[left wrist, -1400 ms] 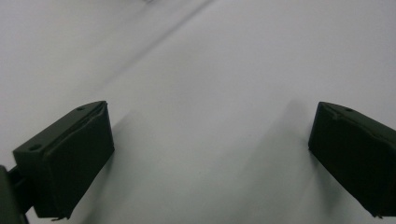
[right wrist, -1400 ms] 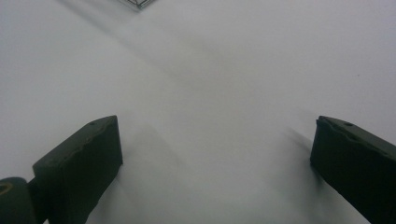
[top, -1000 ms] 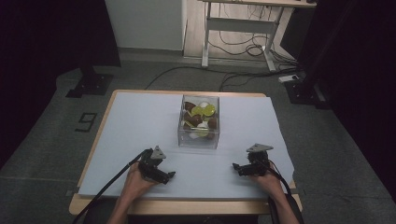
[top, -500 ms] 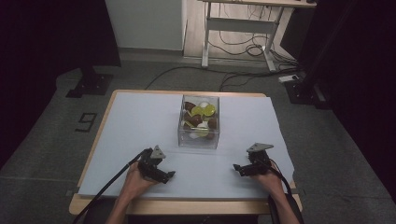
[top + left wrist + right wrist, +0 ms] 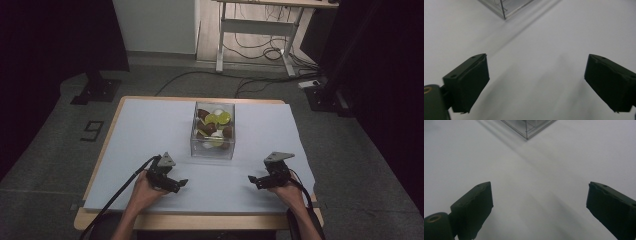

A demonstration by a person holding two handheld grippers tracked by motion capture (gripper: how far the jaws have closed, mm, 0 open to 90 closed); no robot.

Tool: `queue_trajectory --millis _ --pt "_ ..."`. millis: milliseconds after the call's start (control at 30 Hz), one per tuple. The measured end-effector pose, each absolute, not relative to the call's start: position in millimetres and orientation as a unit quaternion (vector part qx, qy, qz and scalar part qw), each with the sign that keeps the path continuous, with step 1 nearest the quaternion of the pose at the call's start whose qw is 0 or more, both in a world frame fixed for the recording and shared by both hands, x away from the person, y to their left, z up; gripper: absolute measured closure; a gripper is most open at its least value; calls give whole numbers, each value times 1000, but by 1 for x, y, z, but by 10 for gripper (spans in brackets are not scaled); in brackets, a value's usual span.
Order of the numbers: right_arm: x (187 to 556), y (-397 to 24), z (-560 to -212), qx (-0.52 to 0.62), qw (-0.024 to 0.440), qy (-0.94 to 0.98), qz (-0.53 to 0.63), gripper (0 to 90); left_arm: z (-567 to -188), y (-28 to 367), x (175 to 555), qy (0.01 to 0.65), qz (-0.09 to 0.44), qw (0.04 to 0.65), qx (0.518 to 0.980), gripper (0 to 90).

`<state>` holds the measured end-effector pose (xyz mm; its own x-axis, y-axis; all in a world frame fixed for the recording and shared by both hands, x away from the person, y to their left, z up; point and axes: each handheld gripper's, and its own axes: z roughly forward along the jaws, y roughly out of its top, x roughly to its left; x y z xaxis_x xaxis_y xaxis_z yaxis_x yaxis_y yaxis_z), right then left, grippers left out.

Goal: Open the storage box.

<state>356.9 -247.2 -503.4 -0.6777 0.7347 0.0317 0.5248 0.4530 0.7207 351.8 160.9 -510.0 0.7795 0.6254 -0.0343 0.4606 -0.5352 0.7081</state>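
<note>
Clear box [image 5: 213,131], loaded with brown, yellow-green and white pieces, stands mid-table on the white sheet [image 5: 140,130], well ahead of both my tongs. My left gripper [image 5: 181,184] rests near the front edge, jaws spread with nothing between them, having just closed slightly. My right gripper [image 5: 252,179] rests likewise, spread and empty.

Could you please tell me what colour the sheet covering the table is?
The flat table sheet is pale lavender-white, best seen in the high view.
</note>
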Motion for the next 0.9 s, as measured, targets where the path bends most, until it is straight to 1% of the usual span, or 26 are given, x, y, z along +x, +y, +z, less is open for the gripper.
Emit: queue_trajectory --millis 67,267,500,700,767,800,900 --pt "357 -246 -503 372 144 841 365 65 -508 161 353 313 110 373 866 72" --pt "358 -242 -496 366 150 840 371 65 -498 158 355 307 117 383 864 126" --pt "359 -233 -491 356 145 841 381 56 -493 151 360 300 113 385 865 144" --pt "362 -226 -488 348 138 842 388 55 -488 144 364 298 111 396 862 171" --pt "363 -224 -487 350 129 840 393 56 -486 143 367 298 109 397 861 177" --pt "363 -223 -486 350 127 840 394 60 -486 141 368 298 109 399 860 183" --pt "364 -220 -483 344 125 841 399 113 -483 137 371 293 109 400 862 199"
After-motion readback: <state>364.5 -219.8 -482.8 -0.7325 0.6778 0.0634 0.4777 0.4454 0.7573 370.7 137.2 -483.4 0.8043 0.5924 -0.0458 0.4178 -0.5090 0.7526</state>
